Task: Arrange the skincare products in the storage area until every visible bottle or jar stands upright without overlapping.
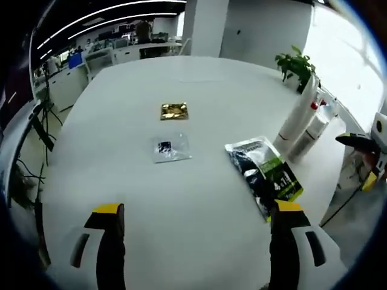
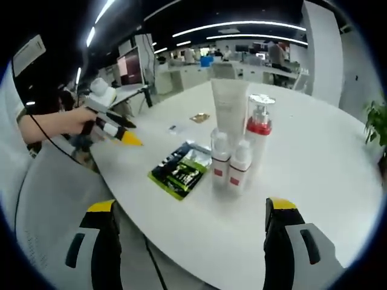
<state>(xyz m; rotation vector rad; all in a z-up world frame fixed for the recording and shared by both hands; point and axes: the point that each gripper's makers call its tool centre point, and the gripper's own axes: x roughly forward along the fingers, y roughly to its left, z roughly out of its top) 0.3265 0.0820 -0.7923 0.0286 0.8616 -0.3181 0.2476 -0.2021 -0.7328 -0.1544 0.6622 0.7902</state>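
On the white table (image 2: 314, 157), a tall white tube (image 2: 230, 107) stands upright on its cap beside a pump bottle with a red collar (image 2: 259, 130). Two small white bottles with red labels (image 2: 219, 158) (image 2: 240, 167) stand upright in front of them. In the left gripper view the tube (image 1: 298, 113) and bottles (image 1: 313, 130) stand at the table's right edge. A black-and-green pouch (image 1: 264, 172) (image 2: 181, 169) lies flat next to them. My left gripper (image 1: 196, 211) is open over bare table. My right gripper (image 2: 190, 208) is open, short of the bottles. Nothing is held.
A gold sachet (image 1: 174, 111) and a clear sachet (image 1: 170, 147) lie flat mid-table. A hand holds the left gripper (image 2: 124, 134) at the table's left edge. A potted plant (image 1: 296, 63) stands at the far corner. Office desks and people are behind.
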